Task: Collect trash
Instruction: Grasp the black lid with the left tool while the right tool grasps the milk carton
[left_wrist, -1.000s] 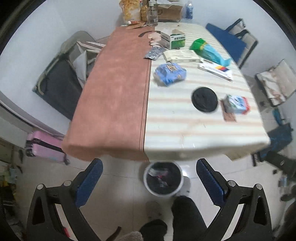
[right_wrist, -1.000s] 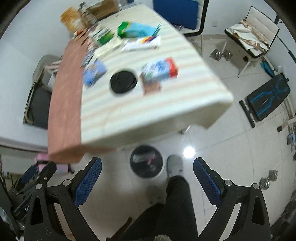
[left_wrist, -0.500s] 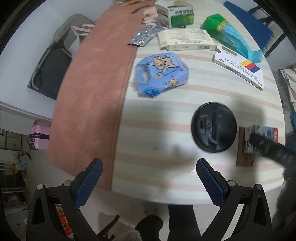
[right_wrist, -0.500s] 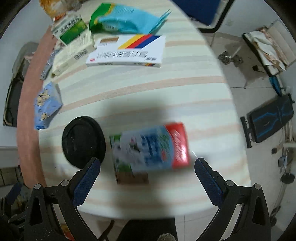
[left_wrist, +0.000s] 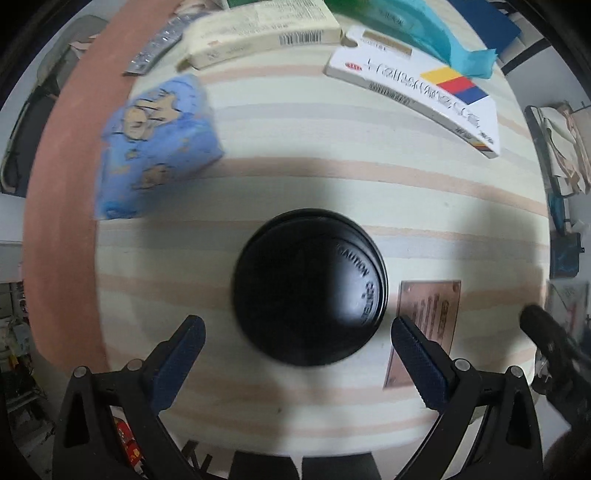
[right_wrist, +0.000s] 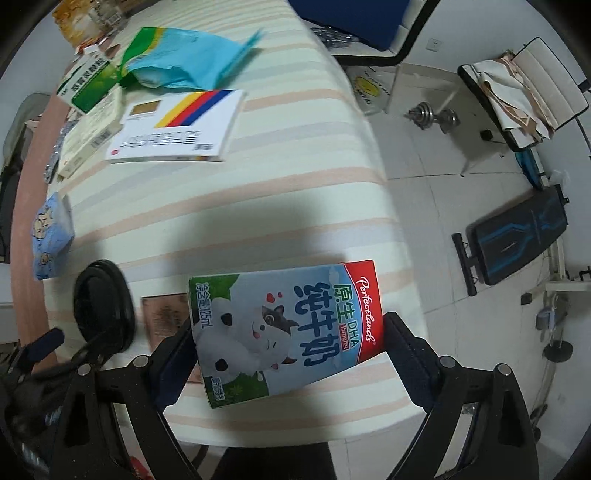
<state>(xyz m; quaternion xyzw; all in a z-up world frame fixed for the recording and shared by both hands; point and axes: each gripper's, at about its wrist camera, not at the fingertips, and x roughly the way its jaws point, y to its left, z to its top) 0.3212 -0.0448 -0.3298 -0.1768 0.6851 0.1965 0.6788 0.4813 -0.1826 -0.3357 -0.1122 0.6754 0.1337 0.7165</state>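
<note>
A black plastic cup lid (left_wrist: 310, 288) lies on the striped table (left_wrist: 295, 177). My left gripper (left_wrist: 297, 339) is open, its fingers on either side of the lid's near edge, apart from it. A small milk carton (right_wrist: 284, 328) with a cow picture lies flat near the table's right edge, between the fingers of my right gripper (right_wrist: 288, 347). The right jaws are open, close to the carton's ends. The lid (right_wrist: 103, 302) also shows in the right wrist view, left of the carton.
A brown card (left_wrist: 424, 325) lies right of the lid. A blue tissue pack (left_wrist: 155, 144), a white box with coloured stripes (left_wrist: 417, 88), a teal bag (right_wrist: 184, 59) and other boxes lie further back. A pink cloth (left_wrist: 59, 206) covers the table's left side.
Both grippers have come down from above the floor bin to the tabletop. The left has closed in on the black lid, the right on the milk carton.
</note>
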